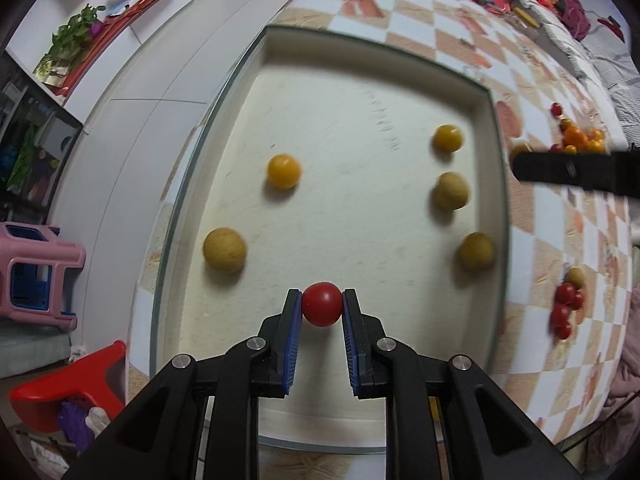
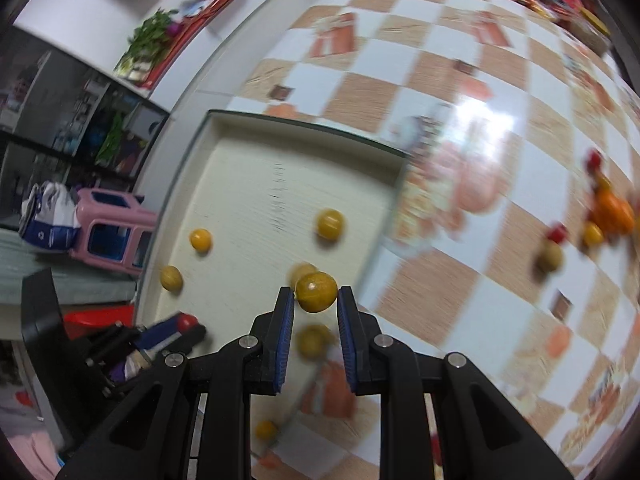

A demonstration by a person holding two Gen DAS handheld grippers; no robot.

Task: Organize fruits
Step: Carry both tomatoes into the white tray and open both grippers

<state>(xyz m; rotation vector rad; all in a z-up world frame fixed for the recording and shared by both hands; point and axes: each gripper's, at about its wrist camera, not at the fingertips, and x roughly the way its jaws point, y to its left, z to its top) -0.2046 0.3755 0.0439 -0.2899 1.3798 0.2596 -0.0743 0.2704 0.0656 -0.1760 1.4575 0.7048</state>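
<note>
My left gripper [image 1: 322,305] is shut on a red cherry tomato [image 1: 322,304] and holds it over the near part of a cream tray [image 1: 494,184]. Several yellow and tan fruits lie in the tray, such as a yellow one [image 1: 283,171] and a tan one [image 1: 224,249]. My right gripper [image 2: 316,294] is shut on a tan-yellow round fruit [image 2: 316,291] above the tray's right edge [image 2: 394,184]. The left gripper with its tomato [image 2: 185,322] shows at the lower left of the right wrist view.
The tray sits on a checkered orange-and-white tablecloth [image 1: 460,40]. Loose red tomatoes [image 1: 565,308] and an orange pile [image 1: 580,140] lie right of the tray. A pink stool [image 1: 36,272] and a red stool [image 1: 68,392] stand on the floor to the left.
</note>
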